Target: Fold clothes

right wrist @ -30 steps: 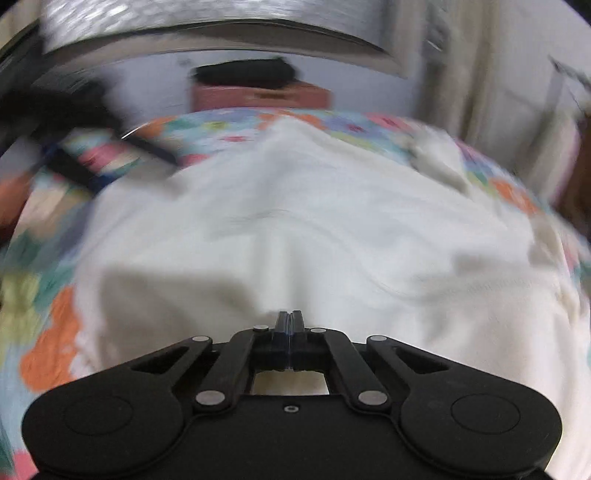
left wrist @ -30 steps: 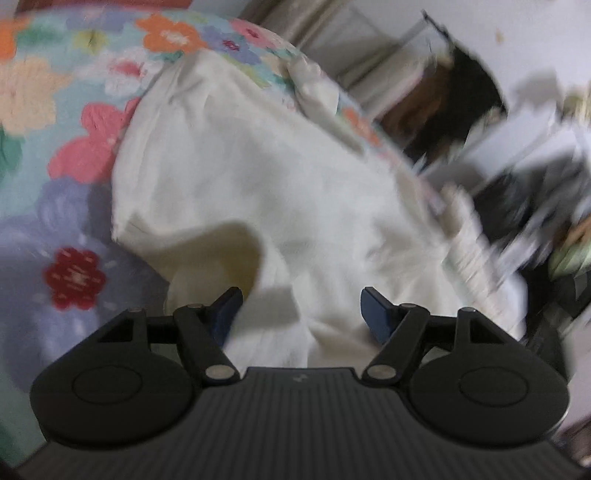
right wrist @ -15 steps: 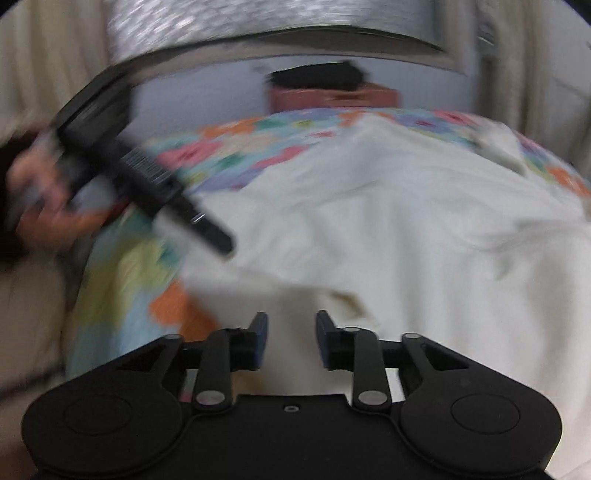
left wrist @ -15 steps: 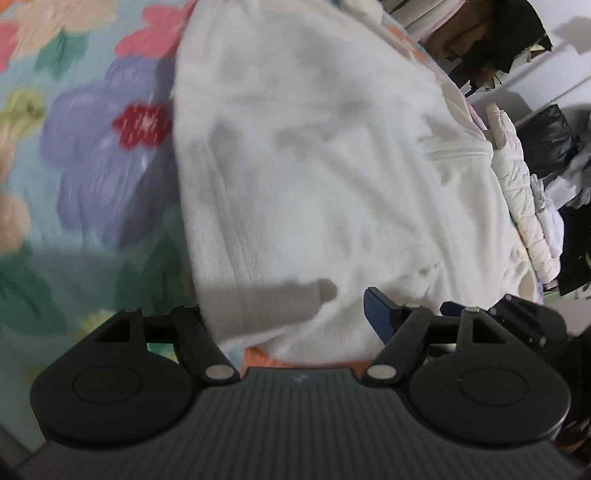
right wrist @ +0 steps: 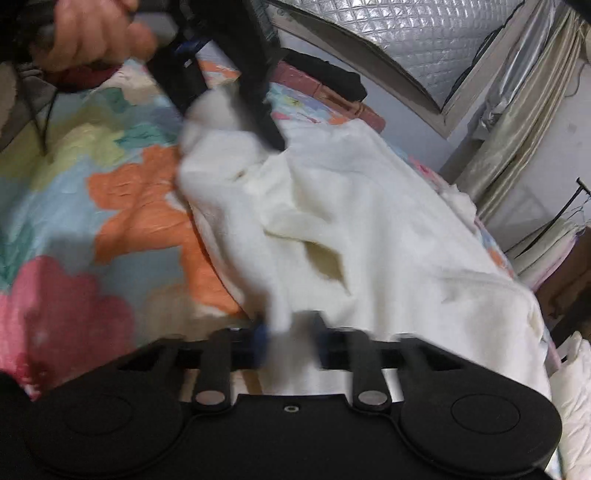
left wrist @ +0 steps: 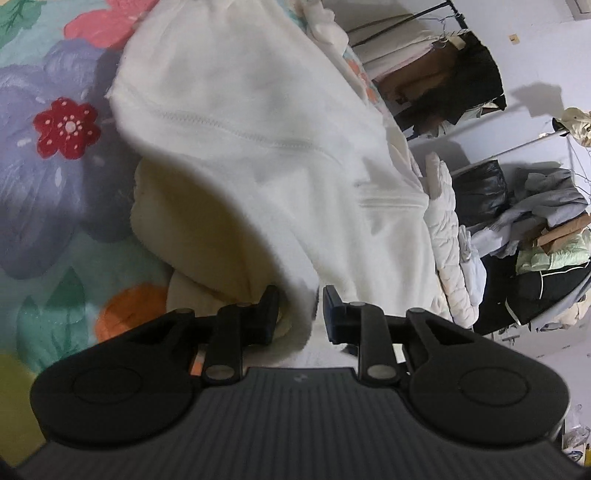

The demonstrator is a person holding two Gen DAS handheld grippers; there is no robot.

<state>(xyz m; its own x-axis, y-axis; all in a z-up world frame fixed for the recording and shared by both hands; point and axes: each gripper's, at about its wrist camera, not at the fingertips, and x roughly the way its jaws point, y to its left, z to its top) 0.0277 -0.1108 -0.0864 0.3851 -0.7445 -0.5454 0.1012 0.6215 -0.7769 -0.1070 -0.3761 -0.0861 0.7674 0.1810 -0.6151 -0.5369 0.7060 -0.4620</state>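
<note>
A white fleece garment [left wrist: 258, 147] lies spread over a flowered bedspread [left wrist: 55, 184]. My left gripper [left wrist: 301, 314] has its fingers narrowed on a thick edge of it, and the cream inner side hangs below that edge. In the right wrist view the left gripper [right wrist: 236, 92], held by a hand [right wrist: 92, 33], lifts a corner of the garment [right wrist: 388, 240] off the bedspread [right wrist: 110, 221]. A raised ridge of fabric runs from there down into my right gripper [right wrist: 290, 343]. Its blurred fingers are close together with the cloth between them.
A clothes rack [left wrist: 443, 74] and heaps of grey and dark clothing [left wrist: 546, 229] stand beyond the bed's far side. A white quilted piece [left wrist: 447, 236] lies along that edge. A curtain [right wrist: 517, 129] and a red-brown box [right wrist: 332, 99] are behind the bed.
My left gripper went from wide open to closed on the garment's edge and lifted it. The right gripper, shut a second ago, opened partway and now has a fold between its fingers.
</note>
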